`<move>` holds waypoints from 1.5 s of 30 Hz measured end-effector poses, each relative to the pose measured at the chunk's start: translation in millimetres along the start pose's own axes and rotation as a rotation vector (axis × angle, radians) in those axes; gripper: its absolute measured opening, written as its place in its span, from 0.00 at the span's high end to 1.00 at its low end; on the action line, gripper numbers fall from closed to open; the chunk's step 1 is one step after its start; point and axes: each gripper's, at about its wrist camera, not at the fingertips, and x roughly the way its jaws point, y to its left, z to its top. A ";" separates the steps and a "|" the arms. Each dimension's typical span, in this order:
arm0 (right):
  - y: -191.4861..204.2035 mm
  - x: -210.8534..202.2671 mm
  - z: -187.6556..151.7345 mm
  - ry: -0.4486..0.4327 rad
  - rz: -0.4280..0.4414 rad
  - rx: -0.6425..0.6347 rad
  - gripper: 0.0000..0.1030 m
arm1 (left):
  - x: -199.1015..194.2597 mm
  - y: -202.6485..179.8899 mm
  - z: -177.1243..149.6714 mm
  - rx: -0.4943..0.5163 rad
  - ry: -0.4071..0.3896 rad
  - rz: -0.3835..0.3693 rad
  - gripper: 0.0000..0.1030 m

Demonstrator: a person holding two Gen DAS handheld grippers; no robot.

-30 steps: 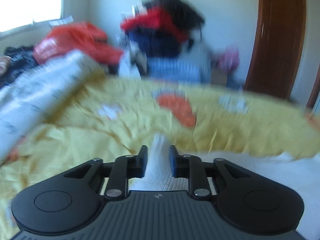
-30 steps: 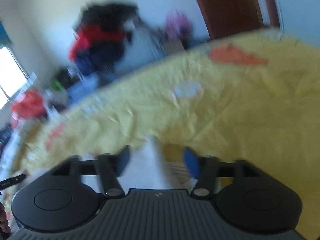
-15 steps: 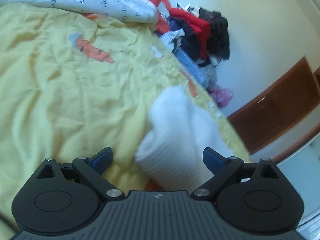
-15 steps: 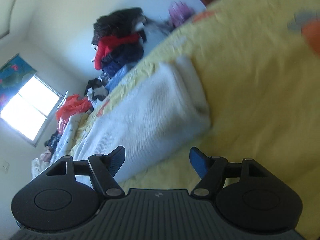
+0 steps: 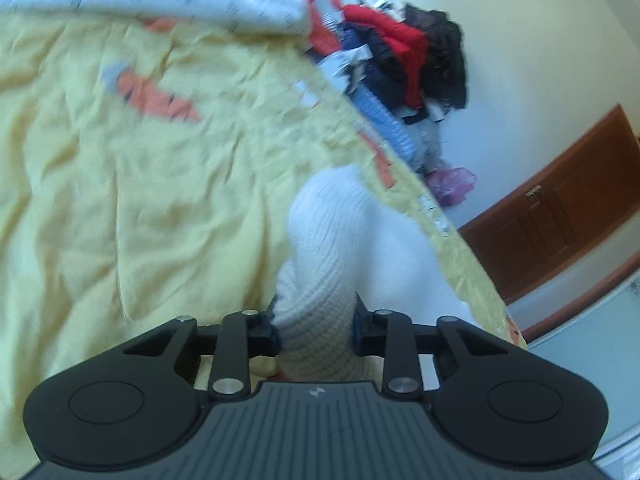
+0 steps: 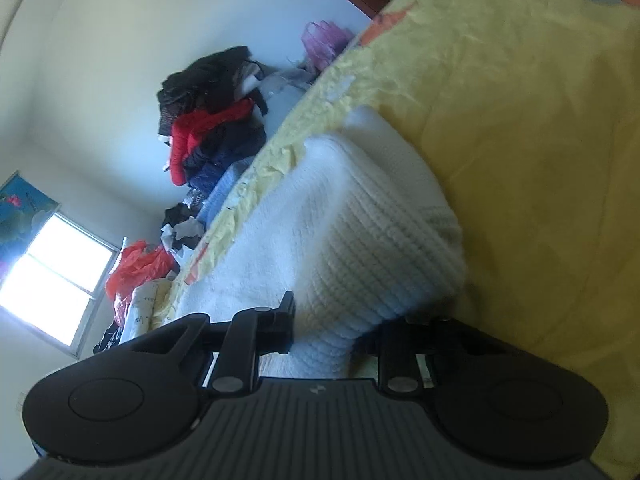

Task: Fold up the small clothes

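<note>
We pinch the white sweater [image 5: 344, 248] with both the left gripper [image 5: 316, 322] and right gripper [image 6: 330, 326], low centre, over the yellow bed [image 5: 120, 200].

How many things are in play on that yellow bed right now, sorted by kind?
White knitted garment: 1
Grippers, left gripper and right gripper, each clamped on the garment: 2
Yellow bedspread: 1
Total: 4

Pale cream walls [image 6: 120, 60]. Bright window [image 6: 52, 272] at left, blue picture [image 6: 20, 208] just above it. Reddish-brown wooden door [image 5: 560, 200]. Crumpled yellow bedspread with orange carrot prints [image 5: 120, 200]. Heap of red, black and navy clothes [image 6: 212, 120] against the wall.
</note>
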 end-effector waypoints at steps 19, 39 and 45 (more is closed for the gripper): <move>-42.5 -128.9 -42.4 0.147 0.005 0.094 0.55 | -116.9 54.8 -42.0 0.122 0.089 0.062 0.46; 92.1 38.1 -22.7 0.224 -0.103 -0.508 0.32 | 16.1 -88.8 -76.5 0.849 0.132 0.271 0.20; 66.3 25.6 -27.2 0.118 -0.024 -0.481 0.42 | 33.5 -73.4 -71.7 0.792 0.092 0.223 0.00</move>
